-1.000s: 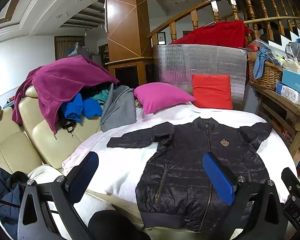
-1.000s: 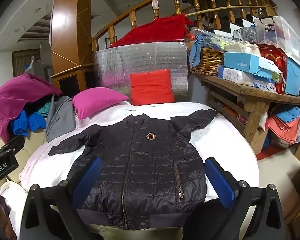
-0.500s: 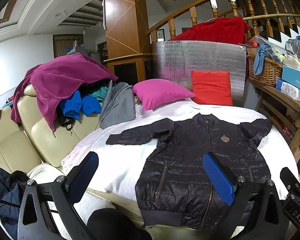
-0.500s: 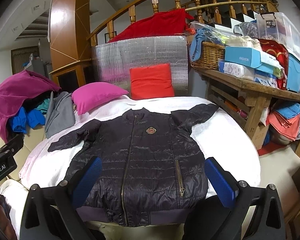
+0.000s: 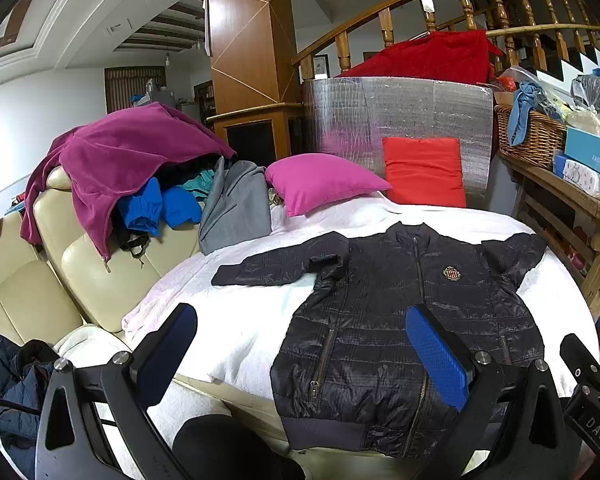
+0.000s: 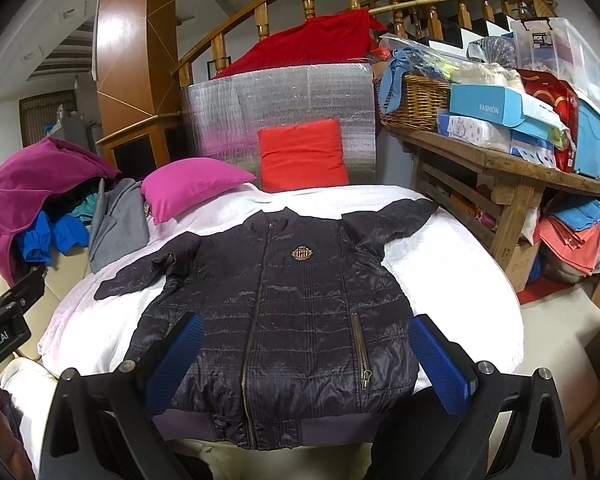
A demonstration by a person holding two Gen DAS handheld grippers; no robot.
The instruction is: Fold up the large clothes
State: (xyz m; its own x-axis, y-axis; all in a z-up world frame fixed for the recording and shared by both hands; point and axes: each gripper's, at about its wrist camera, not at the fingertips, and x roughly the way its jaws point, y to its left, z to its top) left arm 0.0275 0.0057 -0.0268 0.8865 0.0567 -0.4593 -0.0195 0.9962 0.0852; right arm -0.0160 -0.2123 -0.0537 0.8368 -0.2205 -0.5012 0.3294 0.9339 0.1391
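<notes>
Ahead of both grippers, a dark jacket [image 6: 292, 320] lies flat, zipped, front up, on a white blanket [image 6: 452, 280]. Left gripper [image 5: 300, 356] and right gripper [image 6: 308, 364] hover near its hem, jaws spread wide, holding nothing. Far right of the right gripper, a wicker basket [image 6: 416, 100] holds blue cloth [image 6: 396, 76].
</notes>
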